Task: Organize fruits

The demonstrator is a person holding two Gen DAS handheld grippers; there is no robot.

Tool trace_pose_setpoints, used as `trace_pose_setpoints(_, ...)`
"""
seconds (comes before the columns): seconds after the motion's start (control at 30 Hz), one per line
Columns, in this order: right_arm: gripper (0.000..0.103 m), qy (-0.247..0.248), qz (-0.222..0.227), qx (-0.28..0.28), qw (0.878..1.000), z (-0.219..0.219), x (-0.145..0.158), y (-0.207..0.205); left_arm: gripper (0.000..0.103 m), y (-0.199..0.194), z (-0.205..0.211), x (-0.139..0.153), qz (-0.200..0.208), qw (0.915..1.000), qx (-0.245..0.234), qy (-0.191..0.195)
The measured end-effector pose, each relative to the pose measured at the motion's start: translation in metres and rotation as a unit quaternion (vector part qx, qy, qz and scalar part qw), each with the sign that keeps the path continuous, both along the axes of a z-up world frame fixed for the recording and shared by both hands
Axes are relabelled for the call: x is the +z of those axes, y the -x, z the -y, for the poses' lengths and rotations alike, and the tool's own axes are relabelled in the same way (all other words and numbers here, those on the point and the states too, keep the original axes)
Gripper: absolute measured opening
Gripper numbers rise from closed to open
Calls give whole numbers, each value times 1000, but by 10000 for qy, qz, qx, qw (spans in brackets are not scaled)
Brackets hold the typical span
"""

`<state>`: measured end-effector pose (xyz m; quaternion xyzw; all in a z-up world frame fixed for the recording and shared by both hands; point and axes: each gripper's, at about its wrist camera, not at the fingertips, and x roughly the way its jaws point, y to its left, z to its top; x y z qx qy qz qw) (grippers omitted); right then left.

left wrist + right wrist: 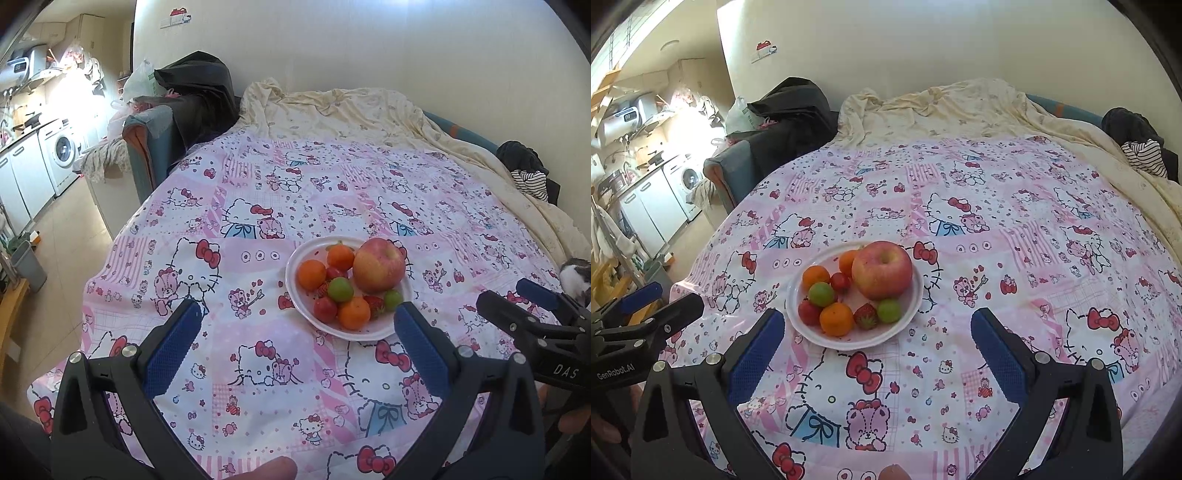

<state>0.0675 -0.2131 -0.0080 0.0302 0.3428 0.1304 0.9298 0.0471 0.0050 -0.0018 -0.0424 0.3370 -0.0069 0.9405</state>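
Above a bed with a pink cartoon cover, both tongs are spread wide and hold nothing. The left tongs and right tongs hover just short of a white plate of fruit, touching nothing.

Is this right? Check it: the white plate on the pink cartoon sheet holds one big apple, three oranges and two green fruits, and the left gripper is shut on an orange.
One thing is wrong: the left gripper is open and holds nothing, as the left wrist view shows. The rest stands: the white plate carries the apple, three oranges and two green fruits.
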Motion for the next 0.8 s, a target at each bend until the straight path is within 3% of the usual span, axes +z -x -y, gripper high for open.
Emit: trace_pose_setpoints(0.8, 103, -9, 1, 13, 10000, 1, 0, 0, 103, 1, 2, -2, -48, 10000, 12, -18)
